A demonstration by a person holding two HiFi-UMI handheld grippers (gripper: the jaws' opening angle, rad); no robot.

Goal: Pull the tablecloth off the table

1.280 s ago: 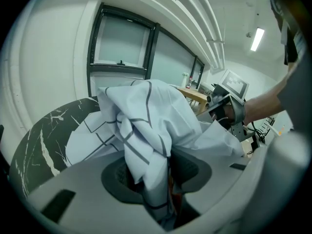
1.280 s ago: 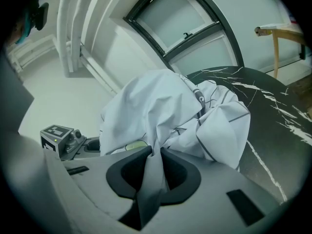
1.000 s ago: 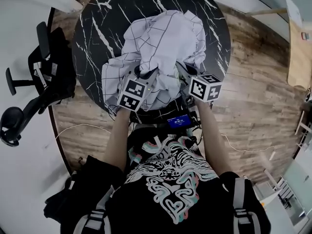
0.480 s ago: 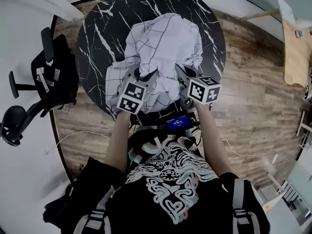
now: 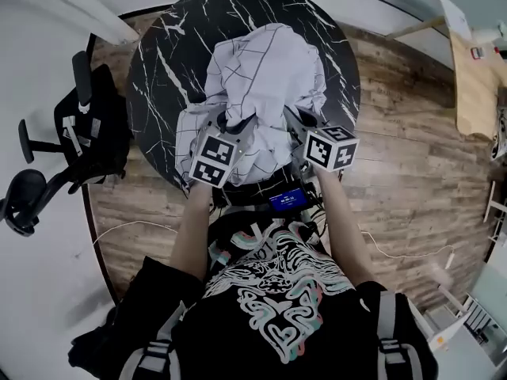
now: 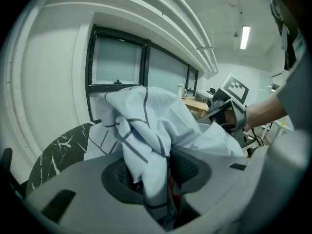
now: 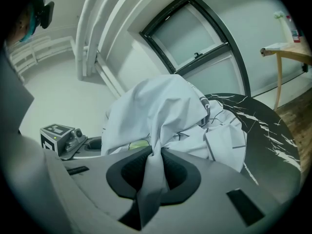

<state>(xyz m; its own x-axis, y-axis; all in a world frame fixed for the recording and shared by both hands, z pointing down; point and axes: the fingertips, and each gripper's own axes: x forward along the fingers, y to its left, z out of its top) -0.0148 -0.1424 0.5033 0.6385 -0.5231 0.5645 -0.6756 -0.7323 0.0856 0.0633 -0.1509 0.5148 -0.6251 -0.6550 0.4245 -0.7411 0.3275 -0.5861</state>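
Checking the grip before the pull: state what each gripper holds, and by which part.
Both hold the tablecloth. The left gripper pinches a bunched fold on the heap's near side; the right gripper pinches another gathered fold there.

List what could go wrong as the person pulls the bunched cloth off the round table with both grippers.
1. The left gripper and right gripper each pinch only a narrow fold of the cloth; a hard pull might slip it free.
2. Stepping back, the person could trip on the loose cable or bump the chair at the left.
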